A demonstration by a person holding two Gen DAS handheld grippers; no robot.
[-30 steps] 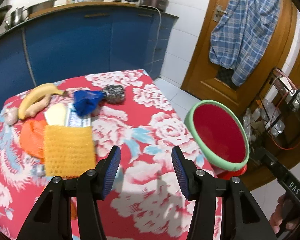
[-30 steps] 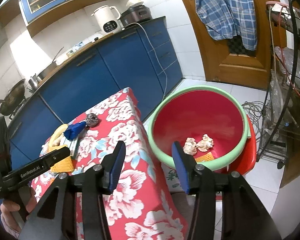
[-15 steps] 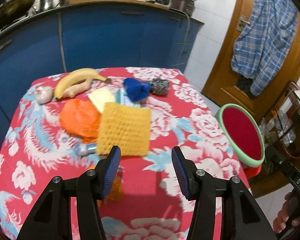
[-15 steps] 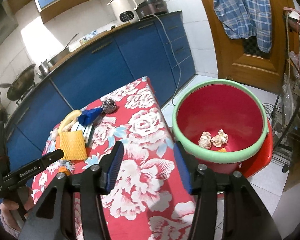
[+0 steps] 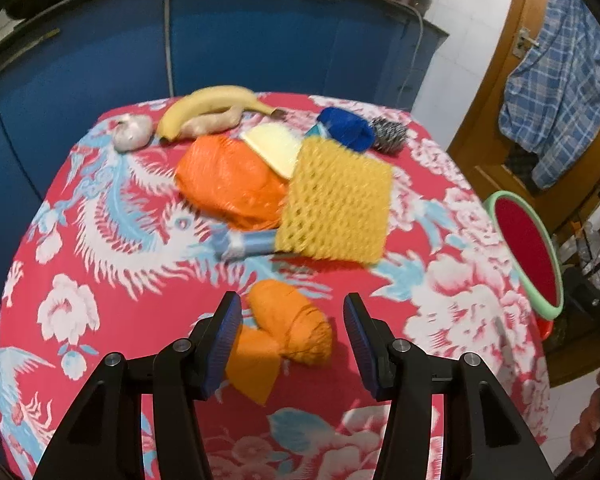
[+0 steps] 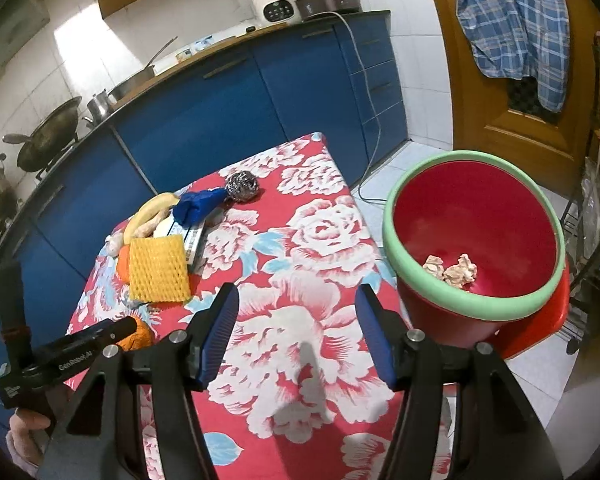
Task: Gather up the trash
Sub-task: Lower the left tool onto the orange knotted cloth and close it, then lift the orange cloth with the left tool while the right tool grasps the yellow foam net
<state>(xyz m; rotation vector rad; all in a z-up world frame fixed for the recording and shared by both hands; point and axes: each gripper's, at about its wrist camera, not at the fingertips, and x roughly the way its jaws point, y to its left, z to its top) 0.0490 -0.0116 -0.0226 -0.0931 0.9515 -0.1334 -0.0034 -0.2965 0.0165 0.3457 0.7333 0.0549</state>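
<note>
left wrist: left gripper open, straddling orange wad

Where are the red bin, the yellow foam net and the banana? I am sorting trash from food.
red bin [image 6: 460, 312]: right wrist view, on its green rim.
yellow foam net [image 5: 336, 200]: left wrist view, at its middle.
banana [image 5: 208, 106]: left wrist view, on its curved body.

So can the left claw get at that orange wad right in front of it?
Probably yes: the left claw is open with the orange wad lying between its fingers, nothing on top of it or blocking it.
</note>
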